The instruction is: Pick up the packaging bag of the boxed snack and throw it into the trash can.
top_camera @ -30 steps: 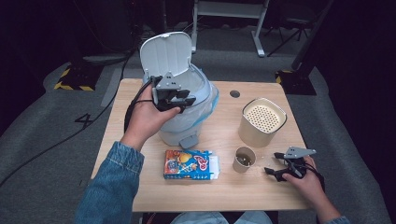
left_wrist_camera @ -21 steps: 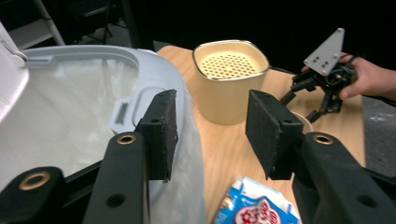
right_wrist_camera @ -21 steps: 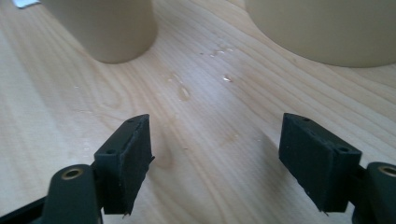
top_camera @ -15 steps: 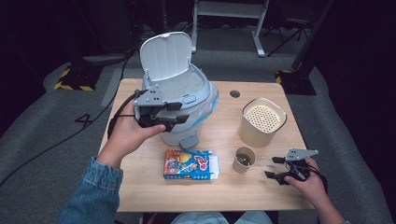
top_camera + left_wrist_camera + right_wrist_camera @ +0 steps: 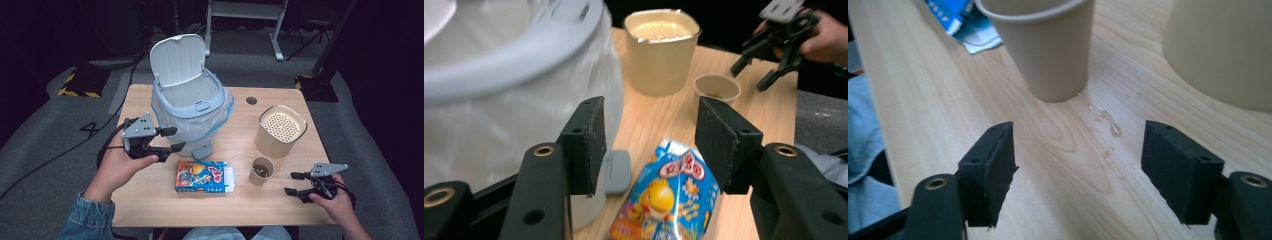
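Snack packet (image 5: pixel 204 176) lies lengthwise at lower centre of the bench (image 5: pixel 150 210), just right of the left gripper (image 5: pixel 172 139), jaws apart and opening; right gripper (image 5: pixel 295 183), empty, narrows beside the paper cup (image 5: pixel 261 170).

snack packet (image 5: pixel 674 200): lower end cut off by bottom edge, print blurred | paper cup (image 5: pixel 1045 45): rim cropped at top edge; contents too small to tell in high view | bin (image 5: pixel 499 100): blurred, cut off at left and top | perforated container (image 5: pixel 1223 50): top cropped
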The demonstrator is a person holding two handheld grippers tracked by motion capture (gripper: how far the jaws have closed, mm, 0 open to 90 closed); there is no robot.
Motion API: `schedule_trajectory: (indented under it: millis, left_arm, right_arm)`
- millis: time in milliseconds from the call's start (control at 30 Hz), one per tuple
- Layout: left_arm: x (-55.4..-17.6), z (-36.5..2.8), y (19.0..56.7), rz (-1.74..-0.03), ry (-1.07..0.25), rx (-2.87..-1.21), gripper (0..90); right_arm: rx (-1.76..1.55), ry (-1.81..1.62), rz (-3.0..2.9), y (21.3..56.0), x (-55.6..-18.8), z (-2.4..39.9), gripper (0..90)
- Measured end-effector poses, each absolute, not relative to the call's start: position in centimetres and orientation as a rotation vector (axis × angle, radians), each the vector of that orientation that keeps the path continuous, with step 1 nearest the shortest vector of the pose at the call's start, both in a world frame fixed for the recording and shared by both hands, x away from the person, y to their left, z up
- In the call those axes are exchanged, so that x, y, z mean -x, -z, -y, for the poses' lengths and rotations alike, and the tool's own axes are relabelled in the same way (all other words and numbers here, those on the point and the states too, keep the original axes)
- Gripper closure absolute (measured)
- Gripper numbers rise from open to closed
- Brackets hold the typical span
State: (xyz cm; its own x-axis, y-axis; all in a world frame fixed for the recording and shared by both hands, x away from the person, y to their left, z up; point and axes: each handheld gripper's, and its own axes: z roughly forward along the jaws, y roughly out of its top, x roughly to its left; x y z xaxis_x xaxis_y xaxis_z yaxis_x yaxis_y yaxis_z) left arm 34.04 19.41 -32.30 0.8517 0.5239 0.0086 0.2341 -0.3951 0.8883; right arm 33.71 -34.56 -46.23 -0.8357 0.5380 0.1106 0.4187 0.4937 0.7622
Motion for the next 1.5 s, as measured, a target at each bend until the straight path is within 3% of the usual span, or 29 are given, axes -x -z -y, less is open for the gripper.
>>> schedule_trajectory:
  millis: [467,900,1500]
  left_arm:
    - [-32.2,-23.6,40.4,-0.722,-0.35,-2.0,47.7]
    - [-32.4,-25.1,47.7,-0.892,-0.309,-2.071,49.4]
    - [-32.7,-23.0,50.2,-0.857,-0.299,-2.201,48.4]
  right_arm:
    - [-0.642,-1.34,-2.668,44.5,-31.2,31.2,34.0]
    - [-0.484,-1.452,-2.737,45.5,-30.0,24.0,30.5]
    - [-0.487,-1.286,-2.712,47.2,-31.7,16.7,32.1]
